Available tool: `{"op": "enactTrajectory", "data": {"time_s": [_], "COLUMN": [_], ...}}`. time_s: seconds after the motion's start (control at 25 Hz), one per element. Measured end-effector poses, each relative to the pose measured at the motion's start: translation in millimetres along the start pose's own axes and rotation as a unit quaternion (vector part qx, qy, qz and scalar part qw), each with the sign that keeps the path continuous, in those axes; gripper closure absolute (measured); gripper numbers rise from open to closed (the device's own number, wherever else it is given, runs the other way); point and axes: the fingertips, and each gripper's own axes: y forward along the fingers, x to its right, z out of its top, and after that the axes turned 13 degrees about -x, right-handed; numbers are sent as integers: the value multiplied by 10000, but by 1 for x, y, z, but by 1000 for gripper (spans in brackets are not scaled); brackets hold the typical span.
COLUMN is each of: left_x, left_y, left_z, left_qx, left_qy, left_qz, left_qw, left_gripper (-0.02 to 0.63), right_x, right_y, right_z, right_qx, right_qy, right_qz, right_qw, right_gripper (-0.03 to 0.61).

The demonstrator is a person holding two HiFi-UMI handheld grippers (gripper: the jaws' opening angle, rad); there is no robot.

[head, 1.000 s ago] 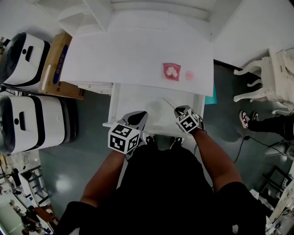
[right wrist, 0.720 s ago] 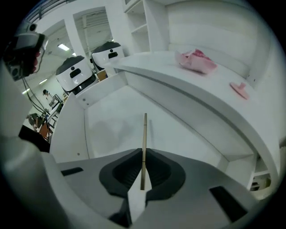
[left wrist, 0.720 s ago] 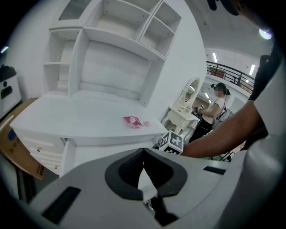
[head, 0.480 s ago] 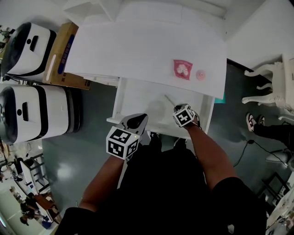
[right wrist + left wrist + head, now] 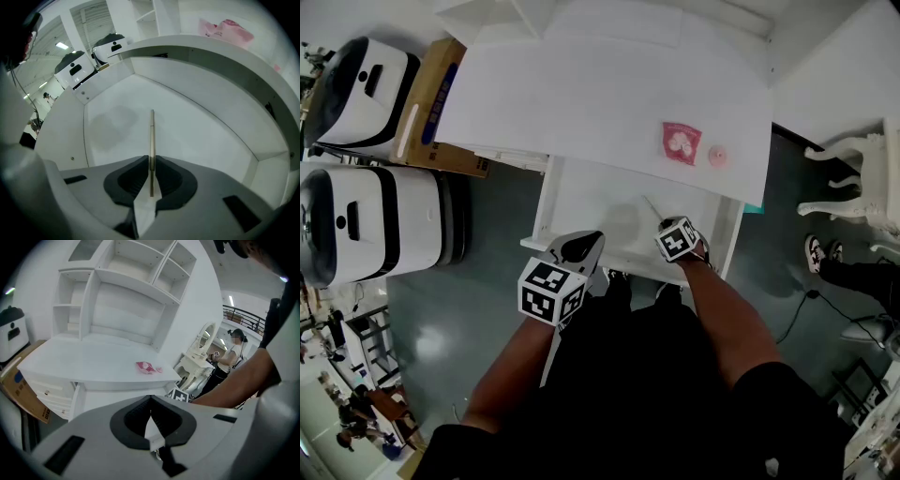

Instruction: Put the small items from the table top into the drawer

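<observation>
White desk top (image 5: 581,103) fills the middle of the head view, with an open drawer (image 5: 581,202) pulled out beneath its near edge and a grey floor on both sides. The right gripper (image 5: 666,225) hangs over the near right part of that drawer. In its own view its jaws are pressed onto a thin stick (image 5: 151,136), which juts straight ahead of the tips above the bare white drawer bottom. In the head view the stick (image 5: 652,207) angles away from the gripper toward the back of the drawer.

Beyond the right gripper, up on the desk top, lie a red packet (image 5: 682,142) and, just to its right, a small pink round item (image 5: 717,156). The packet carries a pale printed picture, but its lettering is too small to read.

The left gripper (image 5: 579,247) is at the drawer's near edge, left of the right one. In its own view the jaws meet with nothing between them. Ahead of the left gripper (image 5: 151,401) the packet (image 5: 147,367) shows on the desk top, below white shelves (image 5: 126,268).

Far to the left of the left gripper stands a cardboard box (image 5: 431,103) with a blue printed strip that cannot be read. Two white and black machines (image 5: 356,225) stand beside it.
</observation>
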Motion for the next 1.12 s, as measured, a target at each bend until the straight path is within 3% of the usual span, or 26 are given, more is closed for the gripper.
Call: {"op": "enactTrajectory", "data": {"time_s": [0.28, 0.6, 0.8, 1.12], "left_x": [3, 17, 32, 52], "left_y": [-2, 3, 2, -4], "left_z": [2, 15, 26, 42], "left_qx": [89, 278, 406, 634], "left_qy": [66, 267, 452, 678], "left_qz": [-32, -168, -302, -451], "left_qw": [9999, 9991, 9977, 9947], "left_gripper": [604, 604, 604, 604], "right_x": [-1, 1, -1, -7], "right_y": [-12, -78, -148, -261], "right_z": [2, 7, 4, -1], "right_qx": [150, 1014, 1786, 3087], "right_qy": [154, 780, 1040, 1347], "right_qz": [70, 254, 452, 572], "right_qw": [9997, 9915, 9774, 9398], "right_gripper": [474, 476, 479, 532]}}
